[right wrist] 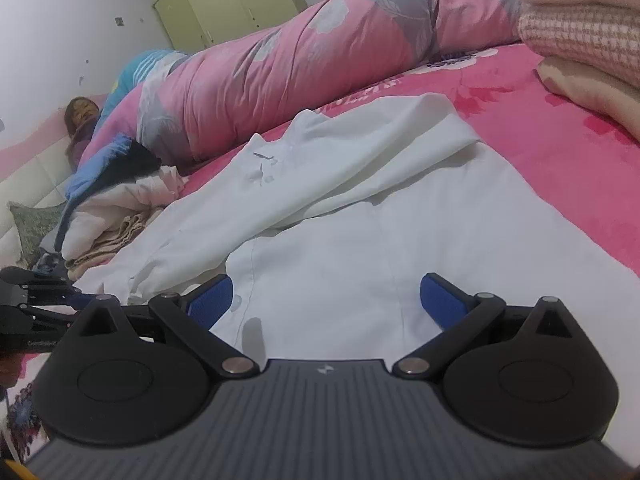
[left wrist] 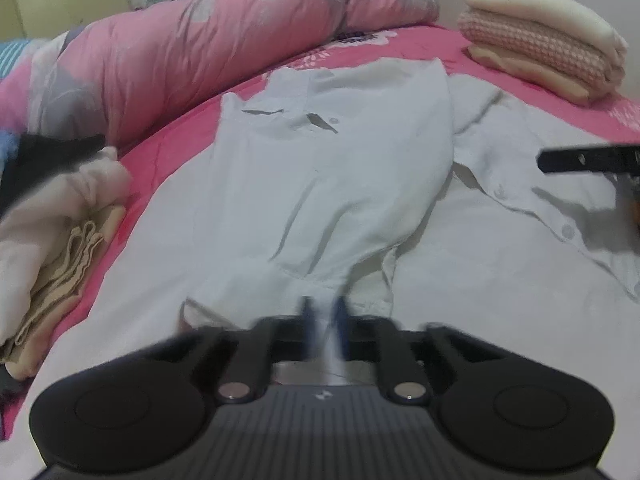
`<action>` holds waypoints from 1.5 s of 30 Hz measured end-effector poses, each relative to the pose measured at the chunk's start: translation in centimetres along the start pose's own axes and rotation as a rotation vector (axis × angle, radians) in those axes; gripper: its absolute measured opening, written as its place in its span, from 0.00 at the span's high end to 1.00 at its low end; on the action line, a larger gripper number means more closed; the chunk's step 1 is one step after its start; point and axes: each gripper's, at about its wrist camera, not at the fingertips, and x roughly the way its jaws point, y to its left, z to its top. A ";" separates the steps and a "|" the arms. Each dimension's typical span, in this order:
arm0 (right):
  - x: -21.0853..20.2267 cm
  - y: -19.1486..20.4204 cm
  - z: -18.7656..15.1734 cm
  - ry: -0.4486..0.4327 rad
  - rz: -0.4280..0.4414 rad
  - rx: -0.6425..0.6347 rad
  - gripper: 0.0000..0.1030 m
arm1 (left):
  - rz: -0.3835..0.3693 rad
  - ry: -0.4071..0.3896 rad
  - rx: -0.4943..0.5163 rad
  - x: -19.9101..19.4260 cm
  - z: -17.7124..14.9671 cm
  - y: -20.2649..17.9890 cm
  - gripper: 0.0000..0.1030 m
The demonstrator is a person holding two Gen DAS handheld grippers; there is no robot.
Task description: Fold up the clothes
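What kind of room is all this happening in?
Most likely a bedroom at home. A white shirt is spread on a bed with a pink sheet, a rolled pink floral quilt lies along the far side, and pale green wardrobe doors stand against the wall.

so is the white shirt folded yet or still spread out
Partly folded: the white shirt has one sleeve laid over its spread body; left gripper pinches the cuff.

Pink bed [right wrist: 540, 152], white shirt [left wrist: 332, 184], rolled quilt [right wrist: 300, 64], folded stacks [left wrist: 548, 40]
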 end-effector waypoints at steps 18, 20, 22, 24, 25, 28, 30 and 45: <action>0.1 -0.2 -0.1 -0.002 0.010 0.019 0.02 | -0.076 -0.004 -0.452 1.8 4.0 14.2 0.96; 0.1 -0.3 -0.2 -0.004 0.012 0.022 0.02 | -0.074 -0.021 -0.431 1.0 3.7 13.5 0.82; 0.1 -0.3 -0.2 -0.005 0.013 0.025 0.01 | -0.072 -0.039 -0.410 0.2 3.4 12.9 0.68; 0.1 -0.3 -0.3 -0.006 0.015 0.027 0.01 | -0.071 -0.056 -0.389 -0.6 3.1 12.2 0.62; 0.1 -0.4 -0.3 -0.005 0.015 0.028 0.01 | -0.070 -0.064 -0.378 -1.0 3.0 11.9 0.60; 0.1 -0.4 -0.2 -0.007 0.018 0.031 0.01 | -0.067 -0.090 -0.347 -2.2 2.5 10.9 0.55; 0.1 -0.4 -0.2 -0.008 0.019 0.032 0.01 | -0.065 -0.107 -0.326 -3.0 2.3 10.2 0.45; 0.1 -0.5 -0.2 -0.014 0.024 0.038 0.01 | 0.111 -0.025 -0.193 0.9 0.8 3.4 0.76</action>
